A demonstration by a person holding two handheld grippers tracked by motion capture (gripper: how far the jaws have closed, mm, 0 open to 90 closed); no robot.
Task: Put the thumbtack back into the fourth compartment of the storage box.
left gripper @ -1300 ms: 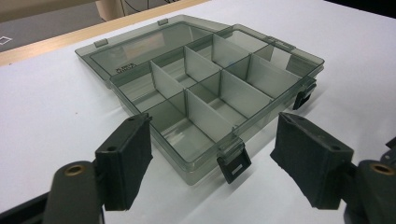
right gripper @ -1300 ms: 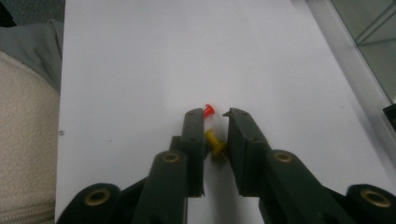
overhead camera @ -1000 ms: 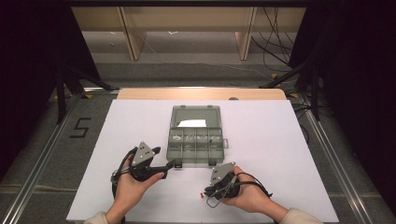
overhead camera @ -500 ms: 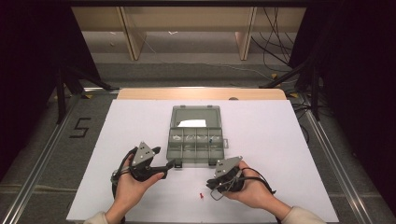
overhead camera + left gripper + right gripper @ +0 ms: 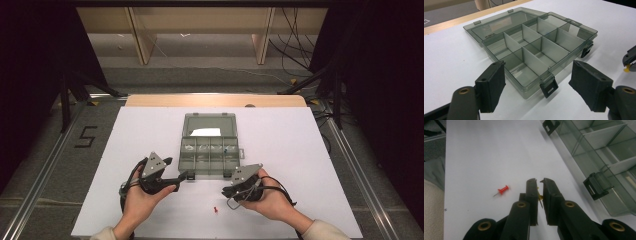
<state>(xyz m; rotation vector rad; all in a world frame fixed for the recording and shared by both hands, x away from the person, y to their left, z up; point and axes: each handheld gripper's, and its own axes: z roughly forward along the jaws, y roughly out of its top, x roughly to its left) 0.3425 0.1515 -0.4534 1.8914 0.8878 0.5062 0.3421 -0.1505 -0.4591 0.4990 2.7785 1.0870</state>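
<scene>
We hold the right gripper (image 5: pixel 539 182) pinching a yellow pin (image 5: pixel 539 196) near the box (image 5: pixel 210 150) front edge, left gripper (image 5: pixel 537 85) jaws spread wide by its corner, red pin (image 5: pixel 503 190) on the bare white table (image 5: pixel 320 165) beside us

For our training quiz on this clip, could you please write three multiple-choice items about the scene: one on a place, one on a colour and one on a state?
1. Where does the loose plastic push pin lie?
A. in the box
B. on the white table sheet between the hands
C. on the floor

2. What colour is it?
A. red
B. blue
C. green

3. How is the smoky transparent plastic compartment box?
A. lid latched shut
B. upside down
C. lid open, laid flat behind it

Answers: 1 B, the high view shows it on the sheet in front of the box. 2 A, the right gripper view shows it red. 3 C, the left gripper view shows bare dividers with the lid flat behind.
</scene>
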